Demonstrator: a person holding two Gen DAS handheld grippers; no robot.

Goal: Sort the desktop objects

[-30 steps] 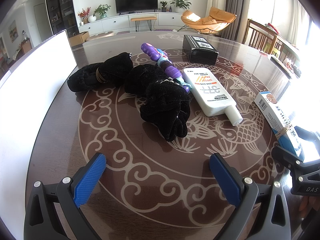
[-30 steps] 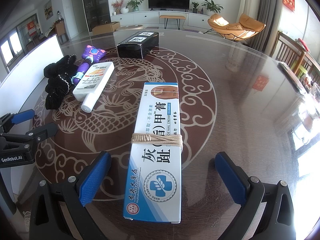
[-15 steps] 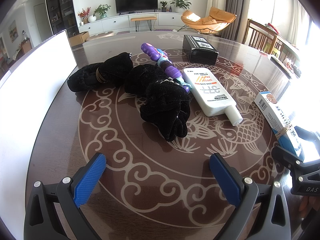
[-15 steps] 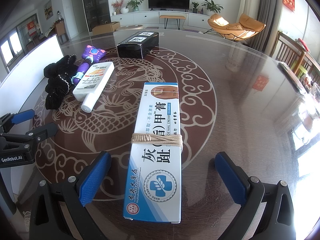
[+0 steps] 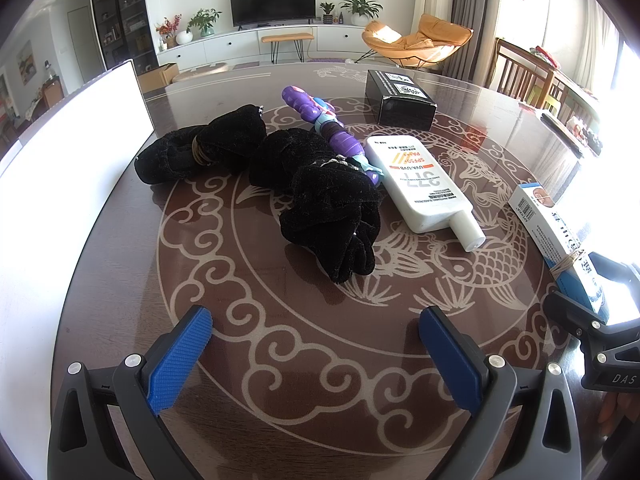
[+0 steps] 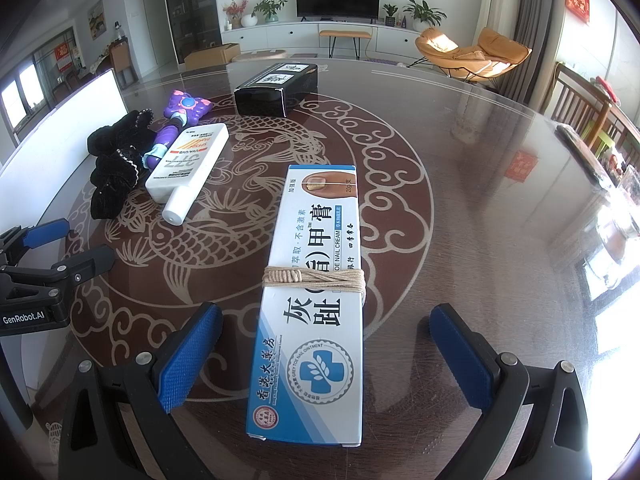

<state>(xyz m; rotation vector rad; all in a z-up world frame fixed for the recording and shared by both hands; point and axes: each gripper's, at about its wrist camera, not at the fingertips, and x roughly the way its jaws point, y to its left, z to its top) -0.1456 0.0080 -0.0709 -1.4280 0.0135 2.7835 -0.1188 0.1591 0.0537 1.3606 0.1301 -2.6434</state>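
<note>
My left gripper (image 5: pixel 316 354) is open and empty above the round table, short of a black velvet scrunchie (image 5: pixel 332 208). A second black scrunchie (image 5: pixel 200 150), a purple toy wand (image 5: pixel 320 122), a white sunscreen bottle (image 5: pixel 420 182) and a black box (image 5: pixel 400 100) lie beyond. My right gripper (image 6: pixel 326 354) is open, its blue pads on either side of a blue-white nail cream box (image 6: pixel 316 292) tied with string, not touching it. That box also shows in the left wrist view (image 5: pixel 556 236).
A white board (image 5: pixel 60 168) stands along the table's left edge. The dark patterned table (image 5: pixel 280 360) has a glass top. Wooden chairs (image 6: pixel 592 116) stand at the right. The left gripper shows in the right wrist view (image 6: pixel 48 256).
</note>
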